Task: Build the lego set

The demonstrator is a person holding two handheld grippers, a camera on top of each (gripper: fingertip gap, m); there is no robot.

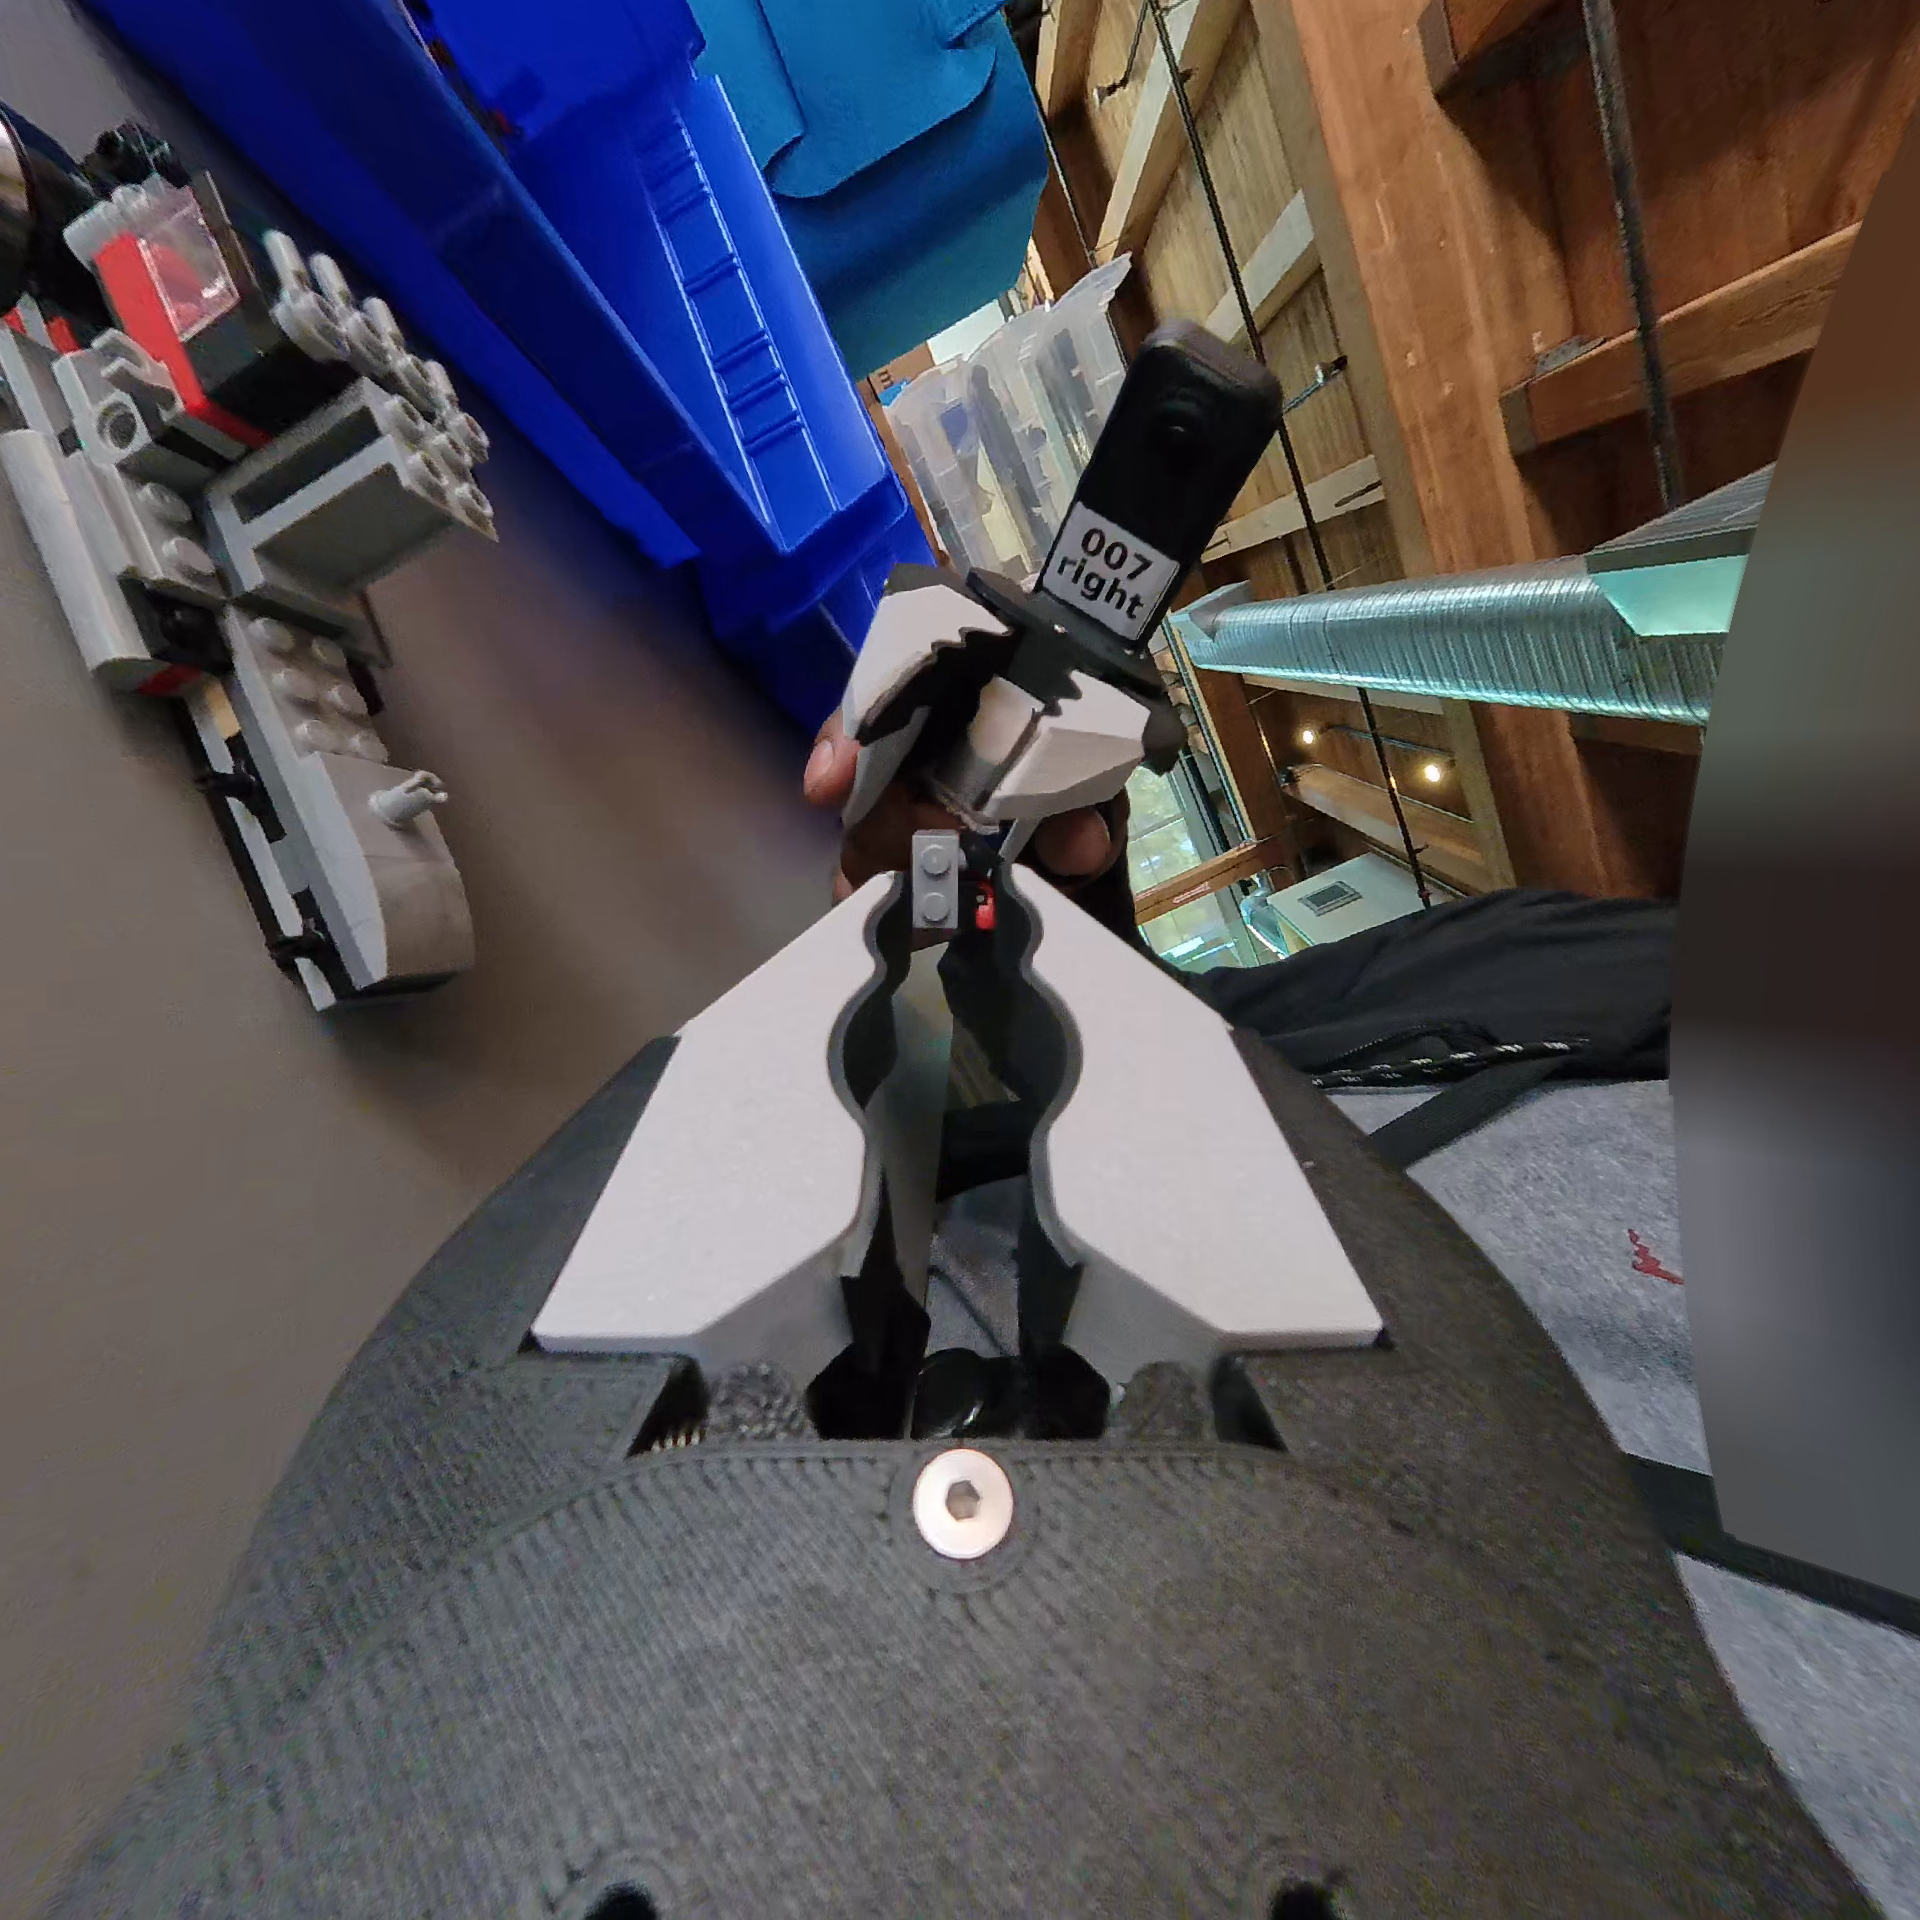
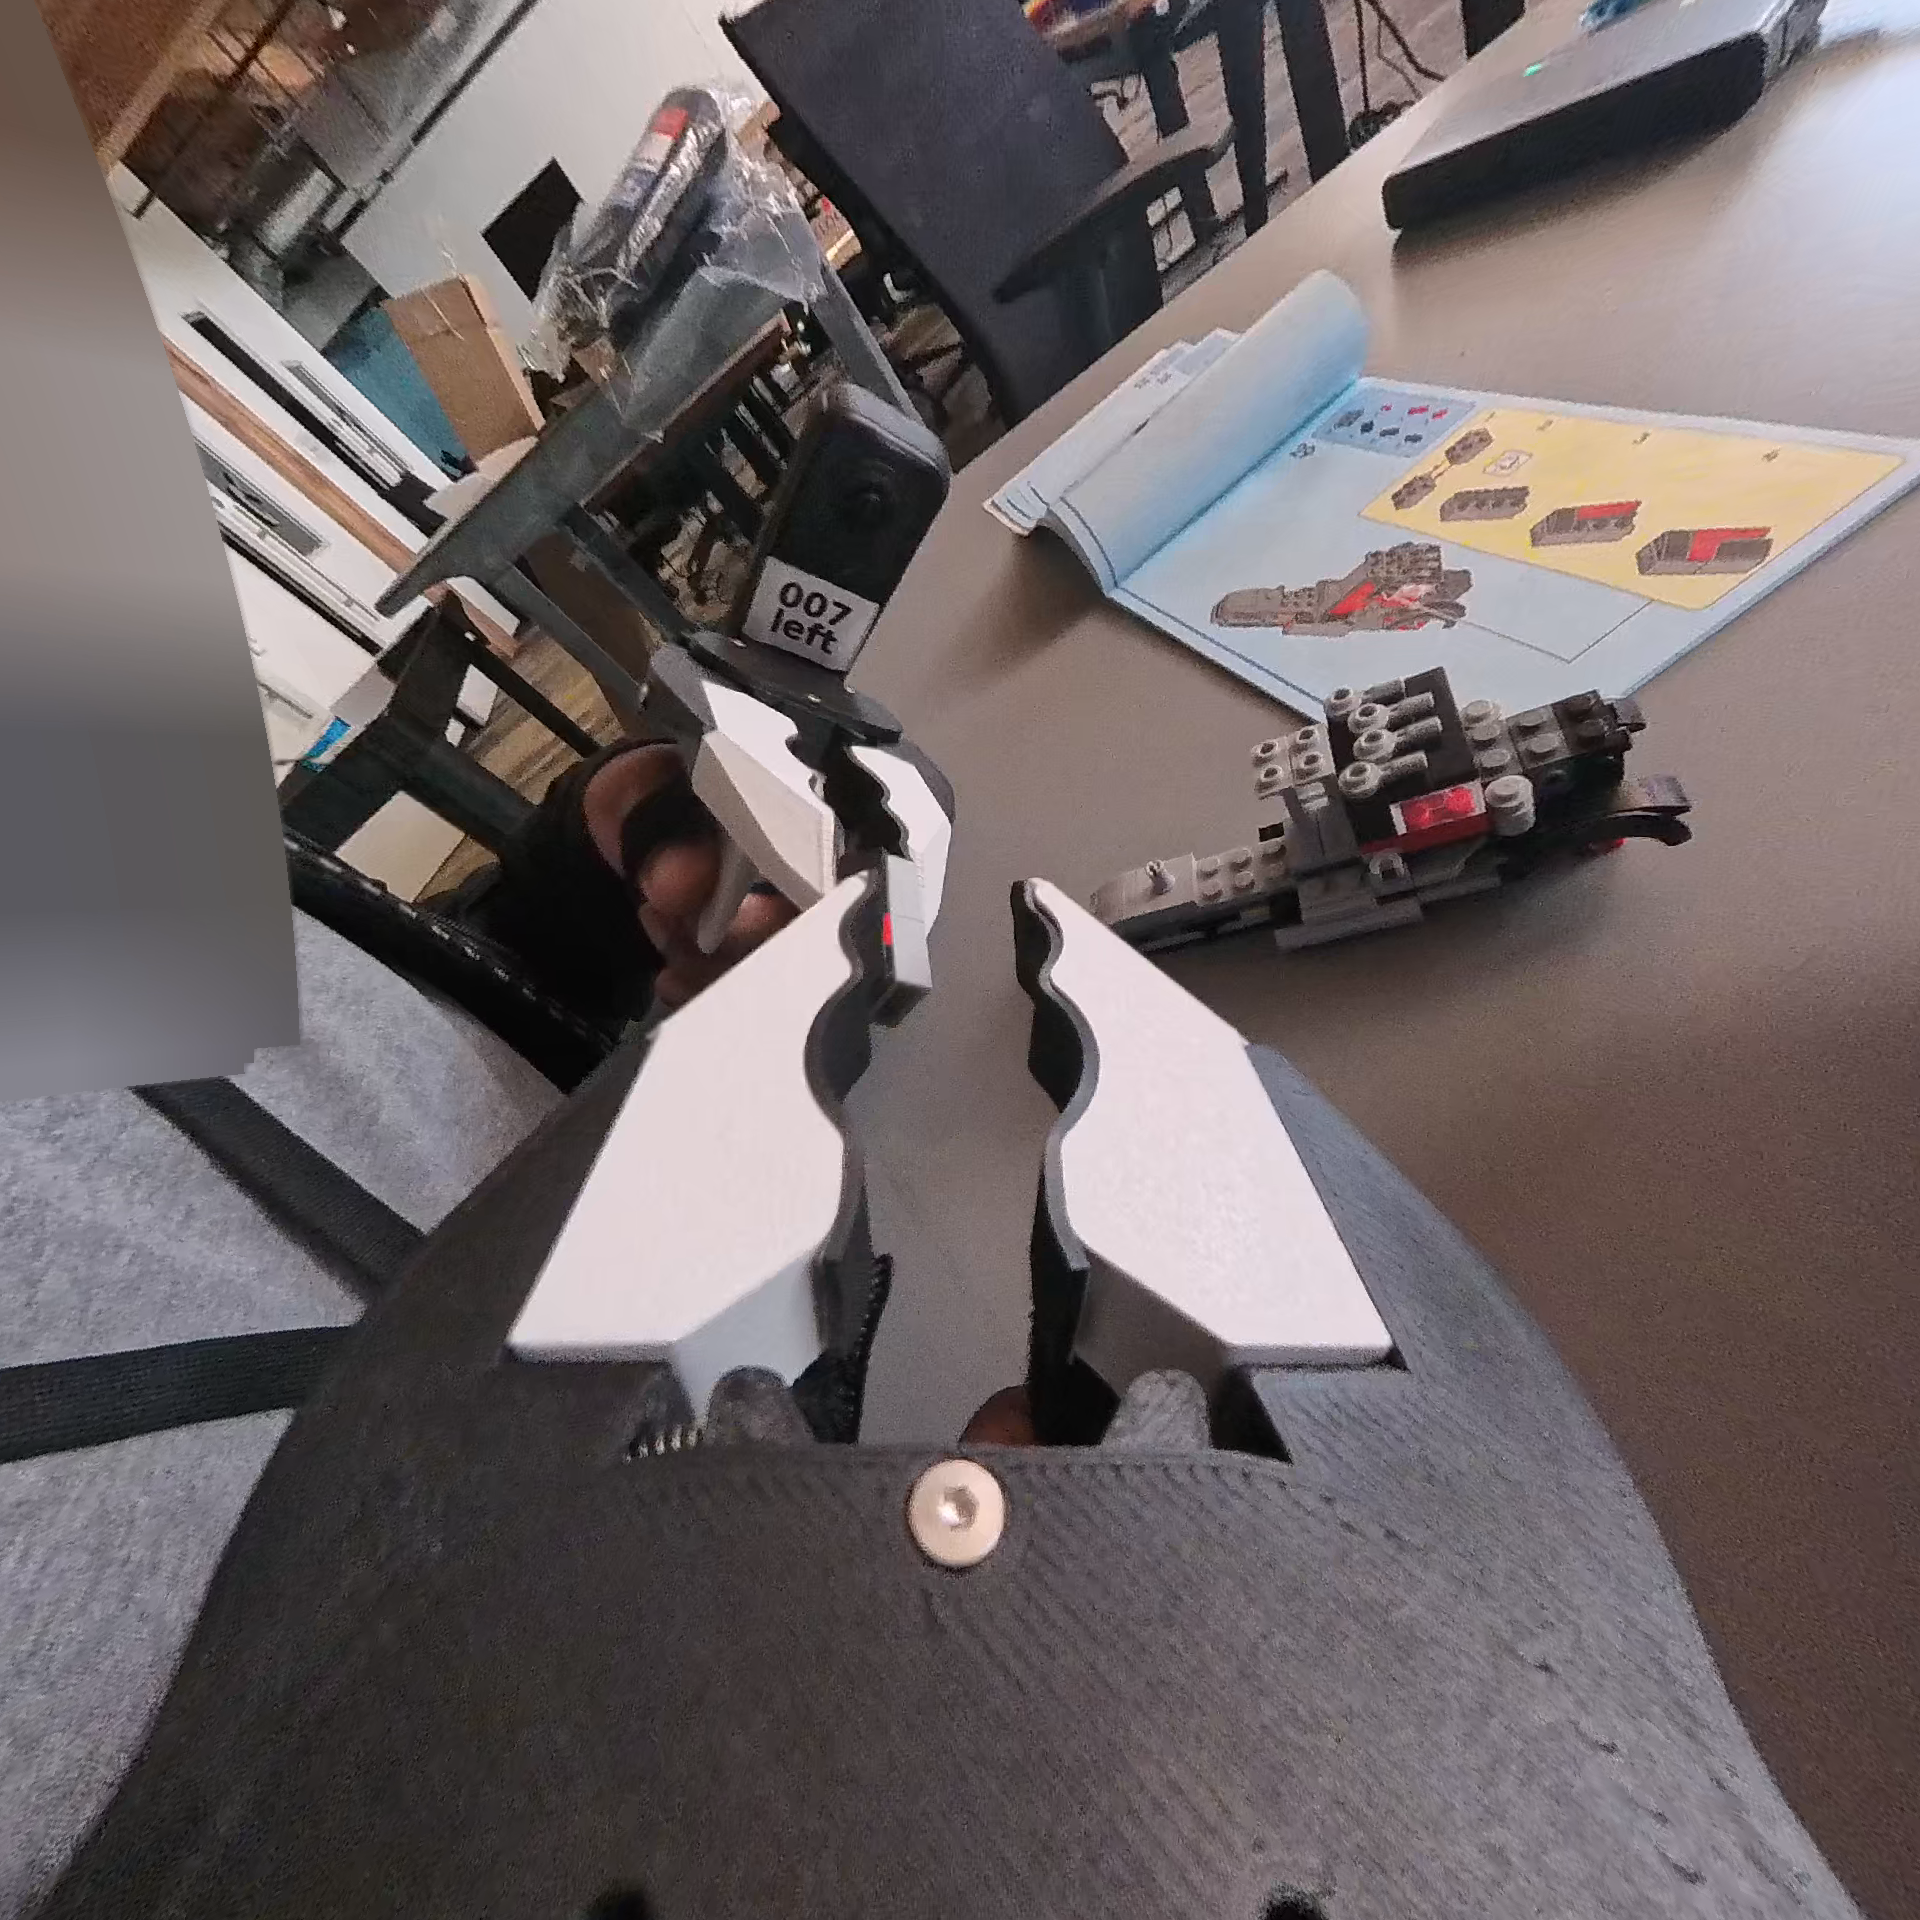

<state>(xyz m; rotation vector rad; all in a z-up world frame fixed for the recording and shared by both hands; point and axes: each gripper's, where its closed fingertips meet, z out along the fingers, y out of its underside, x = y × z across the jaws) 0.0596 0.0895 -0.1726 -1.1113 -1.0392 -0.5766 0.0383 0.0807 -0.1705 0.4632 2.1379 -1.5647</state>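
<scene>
The left tongs (image 1: 951, 894) pinch a small grey studded brick assembly (image 1: 935, 881); the right tongs (image 2: 940, 899), spread, should close on it squarely.

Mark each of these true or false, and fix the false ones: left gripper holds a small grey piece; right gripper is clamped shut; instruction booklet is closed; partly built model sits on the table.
1. The left gripper holds a small grey piece. True.
2. The right gripper is clamped shut. False: its jaws stand apart, empty.
3. The instruction booklet is closed. False: it lies open.
4. The partly built model sits on the table. True.
</scene>
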